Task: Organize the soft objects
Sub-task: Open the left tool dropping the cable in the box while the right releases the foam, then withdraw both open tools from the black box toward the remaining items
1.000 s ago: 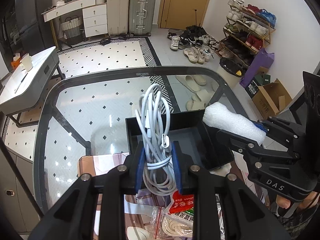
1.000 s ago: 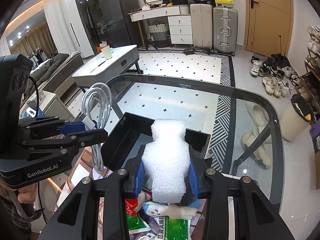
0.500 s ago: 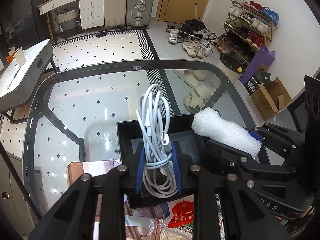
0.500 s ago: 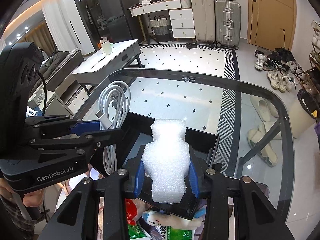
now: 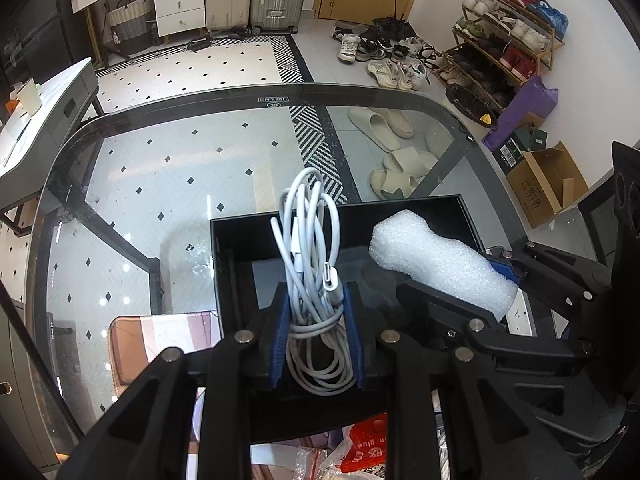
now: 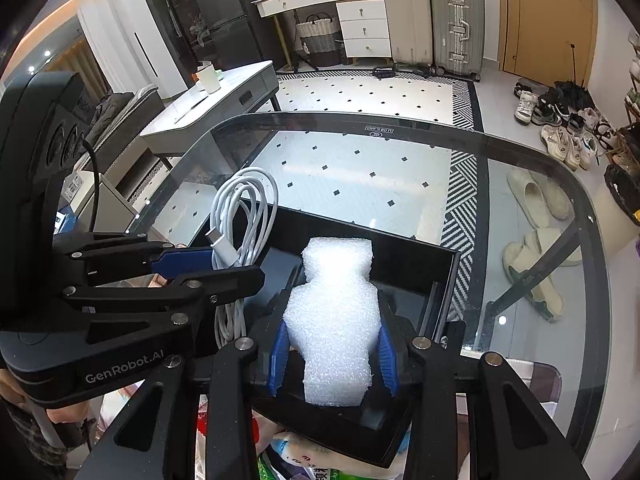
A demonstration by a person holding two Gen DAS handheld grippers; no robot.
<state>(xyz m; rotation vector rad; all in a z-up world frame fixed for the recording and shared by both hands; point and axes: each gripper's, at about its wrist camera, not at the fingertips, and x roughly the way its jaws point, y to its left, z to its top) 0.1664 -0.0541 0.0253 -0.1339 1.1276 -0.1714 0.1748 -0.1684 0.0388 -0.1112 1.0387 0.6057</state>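
Note:
My left gripper point(image 5: 316, 320) is shut on a coiled white charging cable point(image 5: 310, 240) and holds it above the black open box point(image 5: 240, 240). My right gripper point(image 6: 334, 344) is shut on a white foam block point(image 6: 336, 320) and holds it over the same black box point(image 6: 440, 276). In the left wrist view the foam block point(image 5: 436, 260) and right gripper show at the right over the box. In the right wrist view the cable point(image 6: 244, 216) and left gripper show at the left, over the box's left edge.
The box stands on a glass table point(image 5: 160, 184) with a dark rounded rim. Packets and bags point(image 5: 368, 444) lie at the table's near edge below the grippers. A striped mat point(image 5: 160, 336) lies left of the box.
Both grippers have moved forward, away from the packets, and now hold the cable and the foam block over the black box. Both grips are unchanged.

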